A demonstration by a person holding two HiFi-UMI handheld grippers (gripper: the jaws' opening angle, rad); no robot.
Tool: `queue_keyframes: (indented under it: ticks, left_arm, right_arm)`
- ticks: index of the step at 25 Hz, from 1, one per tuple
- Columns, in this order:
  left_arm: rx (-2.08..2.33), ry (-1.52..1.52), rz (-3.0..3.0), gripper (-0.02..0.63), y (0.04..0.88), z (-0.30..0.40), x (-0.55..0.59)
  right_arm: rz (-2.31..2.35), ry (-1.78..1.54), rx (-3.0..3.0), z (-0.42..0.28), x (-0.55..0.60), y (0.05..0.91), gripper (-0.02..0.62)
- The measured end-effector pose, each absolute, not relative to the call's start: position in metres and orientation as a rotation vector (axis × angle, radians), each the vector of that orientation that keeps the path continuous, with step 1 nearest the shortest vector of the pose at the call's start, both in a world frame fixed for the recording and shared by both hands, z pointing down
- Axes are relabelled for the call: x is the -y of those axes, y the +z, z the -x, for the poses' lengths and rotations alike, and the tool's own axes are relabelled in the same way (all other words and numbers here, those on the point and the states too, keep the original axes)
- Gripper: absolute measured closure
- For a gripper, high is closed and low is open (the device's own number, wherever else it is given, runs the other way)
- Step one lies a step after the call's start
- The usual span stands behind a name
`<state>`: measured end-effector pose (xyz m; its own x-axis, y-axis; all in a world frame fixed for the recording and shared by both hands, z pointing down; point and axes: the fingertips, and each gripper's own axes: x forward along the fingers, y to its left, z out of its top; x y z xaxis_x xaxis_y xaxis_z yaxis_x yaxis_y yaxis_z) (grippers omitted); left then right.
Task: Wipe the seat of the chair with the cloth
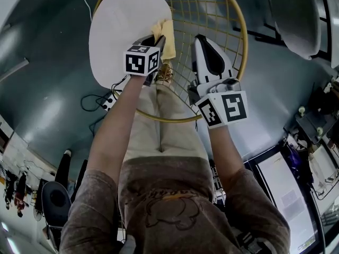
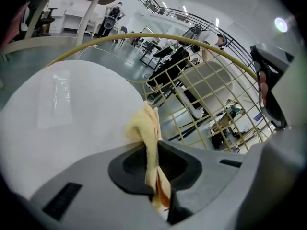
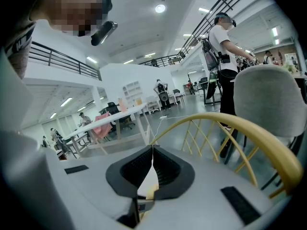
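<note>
The chair's white seat (image 1: 122, 30) fills the upper left of the head view, and its yellow wire backrest (image 1: 212, 15) curves round to the right. My left gripper (image 1: 159, 38) is shut on the yellow cloth (image 1: 167, 38) at the seat's right edge. In the left gripper view the cloth (image 2: 146, 128) stands pinched between the jaws of the left gripper (image 2: 152, 162), with the seat (image 2: 62, 109) just beyond. My right gripper (image 1: 204, 41) hovers over the wire backrest, shut and holding nothing. In its own view the right gripper (image 3: 152, 164) has the jaws meeting above the yellow frame (image 3: 240, 128).
A grey chair (image 1: 296, 15) stands at the far right, also shown as the grey chair (image 3: 273, 99) in the right gripper view. Cables (image 1: 98, 102) lie on the floor left of the person's legs (image 1: 159, 126). A desk with a screen (image 1: 286, 189) is at lower right. A person (image 3: 223, 42) stands farther off.
</note>
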<state>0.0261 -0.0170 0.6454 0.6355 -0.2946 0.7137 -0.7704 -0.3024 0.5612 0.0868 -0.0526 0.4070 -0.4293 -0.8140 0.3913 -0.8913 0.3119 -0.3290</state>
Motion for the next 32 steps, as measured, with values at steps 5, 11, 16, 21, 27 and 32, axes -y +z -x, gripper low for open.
queue_keyframes:
  ticks: [5,11,16,21,27,32]
  left_arm:
    - [0.884,0.708,-1.917,0.558,0.652,-0.009,0.016]
    - [0.959,0.787,-1.912,0.558,0.656,0.031,0.017]
    - [1.050,0.780,-1.854,0.558,0.657,0.078,0.023]
    - [1.104,0.799,-1.846,0.558,0.653,0.119,0.027]
    - [1.210,0.856,-1.767,0.558,0.658,0.189,0.016]
    - [1.305,0.852,-1.687,0.558,0.656,0.249,0.002]
  right_arm:
    - [-1.576,0.766,2.413,-0.085,0.052,0.410,0.566]
    - [-1.555,0.764,2.424,-0.079,0.054,0.409,0.566]
    - [-1.534,0.770,2.429,-0.072,0.053,0.410,0.566]
    - [-1.520,0.769,2.433,-0.066,0.054,0.409,0.567]
    - [-1.501,0.764,2.438,-0.062,0.057,0.410,0.566]
    - [-1.479,0.775,2.446,-0.051,0.056,0.413,0.567]
